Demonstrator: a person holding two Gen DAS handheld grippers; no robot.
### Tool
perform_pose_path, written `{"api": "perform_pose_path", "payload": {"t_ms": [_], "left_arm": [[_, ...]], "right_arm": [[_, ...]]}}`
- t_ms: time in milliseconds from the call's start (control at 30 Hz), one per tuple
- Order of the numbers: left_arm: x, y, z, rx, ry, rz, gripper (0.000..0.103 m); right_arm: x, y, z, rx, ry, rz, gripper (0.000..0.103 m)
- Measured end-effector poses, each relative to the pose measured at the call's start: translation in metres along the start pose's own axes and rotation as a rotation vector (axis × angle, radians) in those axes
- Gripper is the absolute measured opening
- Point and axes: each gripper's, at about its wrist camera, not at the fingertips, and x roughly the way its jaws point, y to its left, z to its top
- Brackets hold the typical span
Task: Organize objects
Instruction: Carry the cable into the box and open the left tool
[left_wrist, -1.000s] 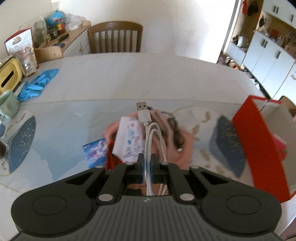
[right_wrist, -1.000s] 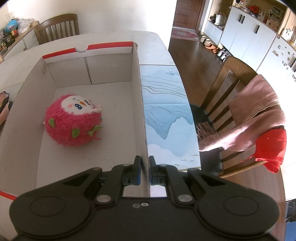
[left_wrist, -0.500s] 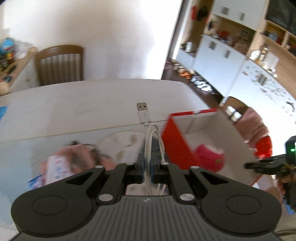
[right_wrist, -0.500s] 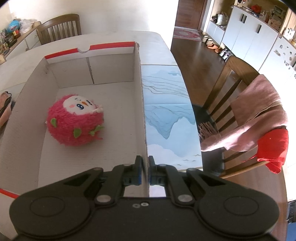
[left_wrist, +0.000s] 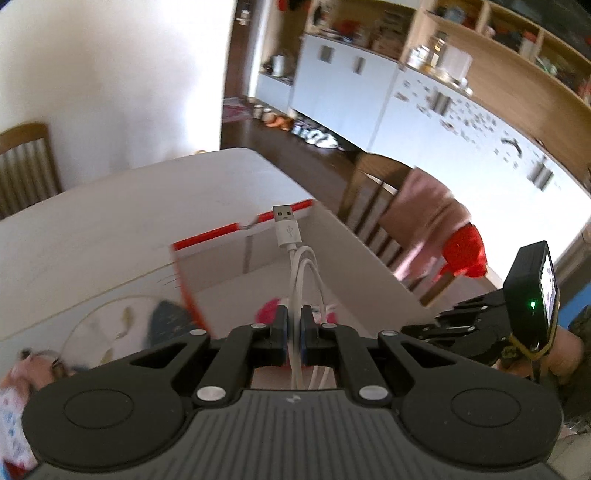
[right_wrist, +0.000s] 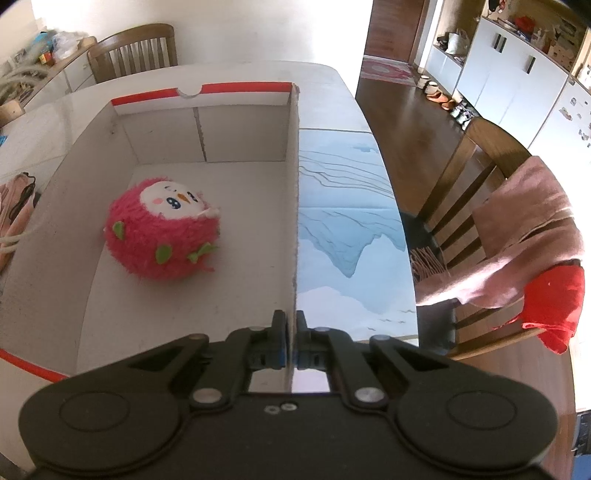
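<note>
Left gripper (left_wrist: 291, 325): clamped on a coiled white USB cable (left_wrist: 301, 266), above the open red-rimmed cardboard box (right_wrist: 236, 136).
Right gripper (right_wrist: 291, 332): pinching the box's side wall.
Inside box: fluffy pink round plush toy (right_wrist: 162, 236).

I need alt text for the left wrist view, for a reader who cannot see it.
The left tool is shut on a looped white USB cable, above an open cardboard box with a red rim on a white table; a wooden chair stands behind.

Fuzzy plush toy (right_wrist: 162, 236); matt cardboard box (right_wrist: 243, 136); glossy table (right_wrist: 325, 99).
</note>
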Motion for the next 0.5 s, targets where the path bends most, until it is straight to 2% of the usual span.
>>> {"api": "perform_pose_path", "payload": {"t_ms": [200,300,500], "left_arm": [[0.037,-0.030,0.018,0.062,0.053,-0.042,0.005],[0.063,-0.045,0.019,0.116,0.096,-0.036,0.005],[0.107,-0.061,0.011,0.135,0.173,-0.033,0.005]], "right_arm": [[0.000,-0.001,0.000,-0.013,-0.002,0.006,0.003],[0.001,-0.001,0.000,-0.020,0.000,0.009,0.003],[0.002,0.000,0.000,-0.032,0.004,0.015,0.003]]}}
